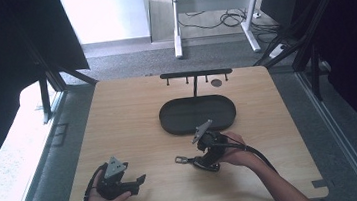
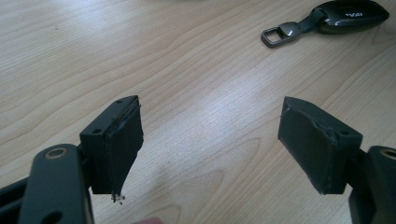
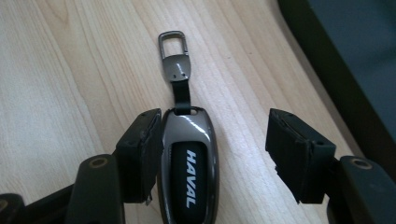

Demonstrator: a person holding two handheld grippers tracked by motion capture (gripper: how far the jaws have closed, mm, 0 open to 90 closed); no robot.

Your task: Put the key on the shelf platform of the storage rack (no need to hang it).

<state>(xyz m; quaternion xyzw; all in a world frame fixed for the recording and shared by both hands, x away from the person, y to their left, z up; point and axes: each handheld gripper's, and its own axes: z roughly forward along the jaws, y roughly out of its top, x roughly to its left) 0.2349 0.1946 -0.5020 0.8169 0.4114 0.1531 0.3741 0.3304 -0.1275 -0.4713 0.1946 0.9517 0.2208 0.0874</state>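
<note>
My left tool [image 1: 139, 179] sits low over the near left part of the worktop [image 1: 128, 116], jaws spread wide with only bare wood between them. In the left gripper view the key fob [image 2: 352, 16] lies well ahead of those jaws, up toward the far right, with its strap and metal clip [image 2: 279, 35] trailing off to the left of it.

Moving right, the fob [image 1: 207, 166] lies flat on the worktop near the middle of its near half, just in front of the tray [image 1: 197, 114] but apart from it. In the high view its long axis runs roughly across the table, the clip [image 1: 180, 159] pointing left toward my other hand and the body under my right hand [image 1: 234, 150].

My right tool [image 3: 212, 149] is down around the fob [image 3: 189, 163], lined up with its long axis: in the right gripper view the clip [image 3: 173, 49] end points straight away from me and the printed lettering reads along the length. The jaws are partly open. The left pad [image 3: 140, 154] is against the fob's side; the right pad [image 3: 292, 149] stands clear of it with bare wood showing in the gap, so nothing is gripped. The tray's dark edge [image 3: 327, 60] runs past on the right.
</note>
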